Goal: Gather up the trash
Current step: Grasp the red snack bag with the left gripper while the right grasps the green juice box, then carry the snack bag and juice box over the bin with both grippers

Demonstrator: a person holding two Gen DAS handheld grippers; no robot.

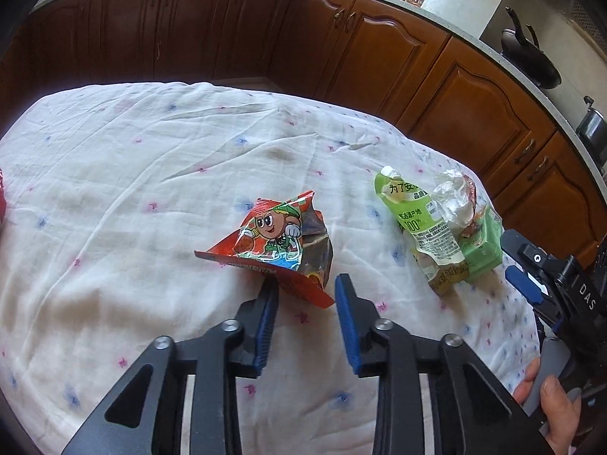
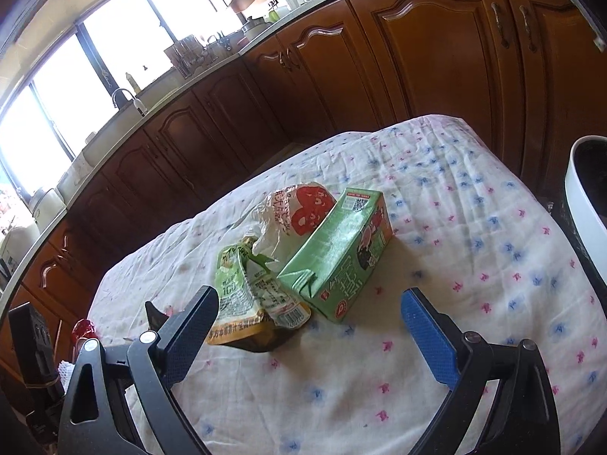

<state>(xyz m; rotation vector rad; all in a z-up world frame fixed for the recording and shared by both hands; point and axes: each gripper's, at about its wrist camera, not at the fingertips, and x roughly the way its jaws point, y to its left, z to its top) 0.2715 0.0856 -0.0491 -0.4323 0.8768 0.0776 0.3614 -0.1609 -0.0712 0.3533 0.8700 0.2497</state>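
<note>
A crumpled red snack wrapper [image 1: 273, 242] with a cartoon figure lies on the white flecked tablecloth [image 1: 132, 189]. My left gripper [image 1: 307, 280] stands narrowly open, the wrapper's near corner between its blue pads; the left pad touches it and the right pad stands just clear. Further right lie a green spouted pouch [image 1: 421, 223], a green drink carton [image 1: 481, 246] and a crumpled clear wrapper [image 1: 455, 197]. My right gripper [image 2: 309, 299] is wide open just short of the pouch [image 2: 246, 292] and carton [image 2: 341, 254], holding nothing. The clear wrapper [image 2: 299, 208] lies behind them.
A white bin [image 2: 580, 197] with a dark inside stands beyond the table's right edge. Brown kitchen cabinets [image 1: 379, 49] run behind the table. A hand [image 1: 554, 405] holds the right gripper's handle. Something red [image 1: 2, 197] shows at the table's far left edge.
</note>
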